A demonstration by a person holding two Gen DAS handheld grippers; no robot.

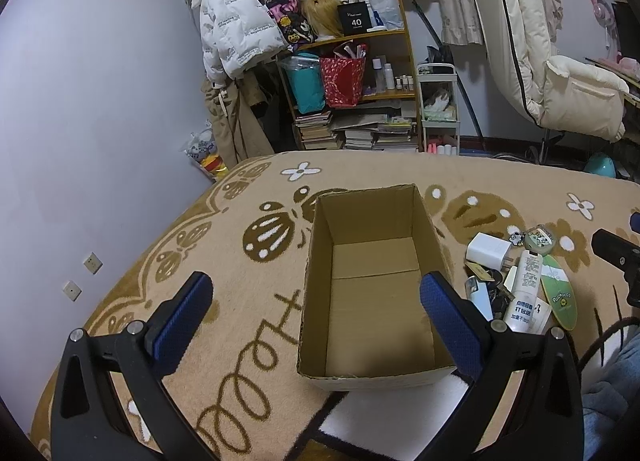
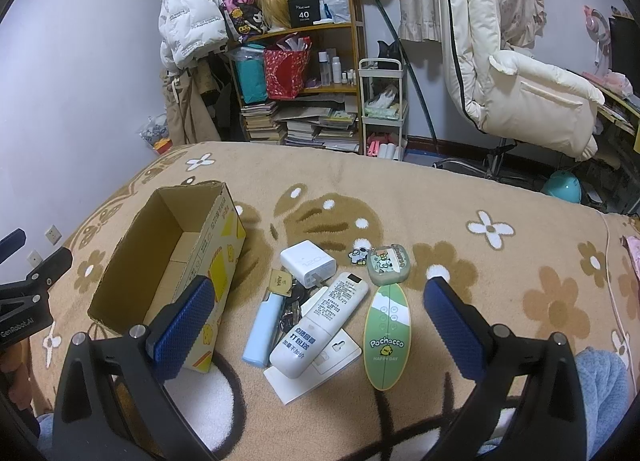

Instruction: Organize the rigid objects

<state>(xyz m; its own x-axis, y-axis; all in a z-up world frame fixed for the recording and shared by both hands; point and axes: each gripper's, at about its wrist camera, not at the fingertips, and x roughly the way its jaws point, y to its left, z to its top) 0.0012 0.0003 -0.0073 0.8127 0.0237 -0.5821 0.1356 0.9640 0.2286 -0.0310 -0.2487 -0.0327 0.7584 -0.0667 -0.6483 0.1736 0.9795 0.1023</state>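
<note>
Since the remote point(image 2: 320, 327) lies lengthwise between my wide-open right tongs point(image 2: 316, 321), I judge them nearer than the left tongs point(image 1: 316, 317), open and empty over the box point(image 1: 372, 281).

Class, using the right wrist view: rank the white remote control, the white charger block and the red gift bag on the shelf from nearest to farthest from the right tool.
1. White remote control: on the blanket, between the open fingers of the right tool.
2. White charger block: just beyond the remote, slightly left.
3. Red gift bag: far back on the wooden shelf, against the wall.
</note>
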